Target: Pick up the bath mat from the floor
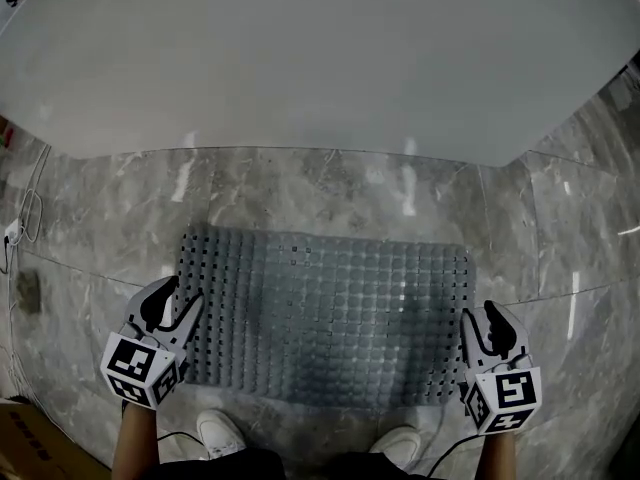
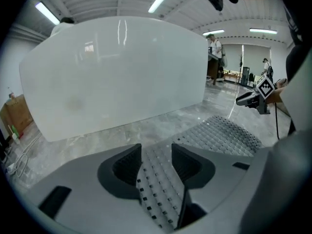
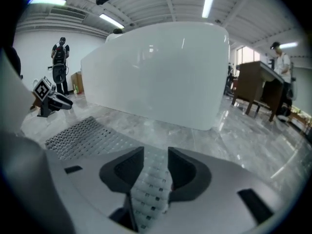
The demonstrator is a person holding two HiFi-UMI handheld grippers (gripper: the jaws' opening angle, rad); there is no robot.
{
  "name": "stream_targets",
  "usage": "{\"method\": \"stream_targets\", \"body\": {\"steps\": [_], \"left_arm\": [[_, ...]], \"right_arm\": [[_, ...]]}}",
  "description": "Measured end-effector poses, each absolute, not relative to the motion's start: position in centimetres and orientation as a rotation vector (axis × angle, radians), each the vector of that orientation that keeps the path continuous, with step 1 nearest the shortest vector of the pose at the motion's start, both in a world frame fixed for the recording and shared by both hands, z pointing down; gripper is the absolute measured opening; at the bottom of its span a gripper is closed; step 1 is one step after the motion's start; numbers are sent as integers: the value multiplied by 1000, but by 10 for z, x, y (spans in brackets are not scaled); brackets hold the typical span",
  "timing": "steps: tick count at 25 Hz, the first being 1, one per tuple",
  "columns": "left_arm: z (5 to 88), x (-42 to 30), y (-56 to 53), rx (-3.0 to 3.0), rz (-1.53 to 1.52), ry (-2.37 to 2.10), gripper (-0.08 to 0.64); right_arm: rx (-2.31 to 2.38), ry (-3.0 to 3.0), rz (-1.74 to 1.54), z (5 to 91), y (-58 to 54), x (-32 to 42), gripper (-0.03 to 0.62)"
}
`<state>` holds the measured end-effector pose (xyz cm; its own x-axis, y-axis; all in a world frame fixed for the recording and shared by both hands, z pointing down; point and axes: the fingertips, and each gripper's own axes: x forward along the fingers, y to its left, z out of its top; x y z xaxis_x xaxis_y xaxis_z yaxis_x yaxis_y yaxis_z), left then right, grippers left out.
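Mat point(image 1: 330, 318) not yet picked up: flat on the floor point(image 1: 300, 183), every edge down as far as the head view shows. Nothing done of the lift itself; both tools merely brought to the mat's ends.

Largest in view, a white tub point(image 1: 300, 58) across the far side, above grey marble. Just short of its near wall, parted from it by a strip of bare floor, the mat, long side parallel to the tub, grey, studded and full of small holes. No fold and no raised corner to be seen.

At the mat's left short edge, toward its front corner, the left gripper point(image 1: 178, 306), pointed down and forward, tips over the border. Jaws partly apart, a middling gap, with a strip of holed mat showing in that gap; no sign of the pads pressing on it.

At the right short edge, likewise toward the front corner, the right gripper point(image 1: 482, 318), mirrored: a similar middling gap, mat border between the jaws, not pinched as far as can be told.

Just behind the mat's front edge, white shoes point(image 1: 220, 430).

Left to do, by judgement: work a jaw under each short edge, close on the border, then raise both ends together clear of the floor. Thin, limp mat on smooth marble, so probably awkward to get under.
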<state>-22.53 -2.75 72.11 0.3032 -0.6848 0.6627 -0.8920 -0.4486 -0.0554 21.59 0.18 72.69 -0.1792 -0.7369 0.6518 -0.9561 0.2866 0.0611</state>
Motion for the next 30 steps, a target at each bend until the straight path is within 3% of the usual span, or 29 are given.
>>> {"method": "stream_targets", "body": {"steps": [1, 4, 8, 15, 30], "left_arm": [[731, -227, -24, 2229, 920, -1404, 188], [761, -238, -14, 2118, 974, -1372, 242], [804, -268, 2, 1902, 1034, -1361, 307], [853, -302, 21, 1688, 1145, -1349, 372], [889, -312, 31, 1617, 1139, -1300, 399]], "right_arm": [[1494, -1965, 526, 736, 6, 218, 170], [1442, -1881, 609, 763, 19, 225, 189], [1335, -1736, 837, 813, 45, 232, 288], [1303, -1525, 951, 871, 69, 263, 311], [1287, -1520, 1074, 888, 73, 264, 318]]}}
